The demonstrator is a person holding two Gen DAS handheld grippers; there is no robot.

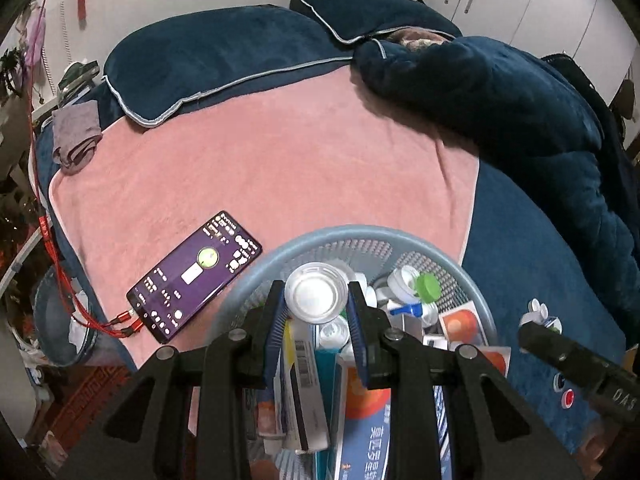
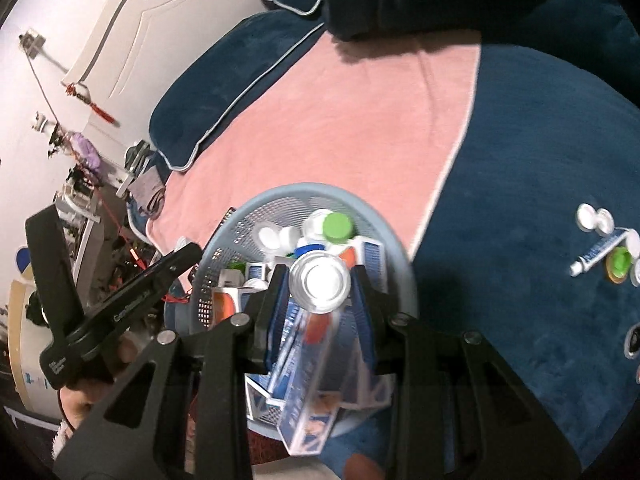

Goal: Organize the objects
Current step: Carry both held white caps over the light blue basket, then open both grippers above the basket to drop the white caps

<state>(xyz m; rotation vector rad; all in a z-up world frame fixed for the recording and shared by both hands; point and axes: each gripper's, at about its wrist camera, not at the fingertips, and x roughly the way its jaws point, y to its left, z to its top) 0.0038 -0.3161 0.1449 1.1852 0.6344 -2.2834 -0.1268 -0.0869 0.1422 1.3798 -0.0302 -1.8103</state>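
A round blue-grey mesh basket (image 1: 256, 268) stands on the bed, packed with boxes, tubes and small bottles, one with a green cap (image 1: 428, 286). My left gripper (image 1: 316, 292) hangs over the basket, shut on a clear round jar (image 1: 314, 300) seen end-on. In the right wrist view the same basket (image 2: 280, 196) lies below my right gripper (image 2: 319, 280), which is shut on a second clear round jar (image 2: 320, 286). A small tube (image 2: 600, 250) with white and green caps lies loose on the blue sheet at the right.
A lit phone (image 1: 196, 276) with red cables lies on the pink towel (image 1: 260, 160) left of the basket. Dark blue pillows (image 1: 208, 64) and a bunched blue duvet (image 1: 520, 120) fill the far side. The other gripper's body (image 1: 576, 364) shows at the right edge.
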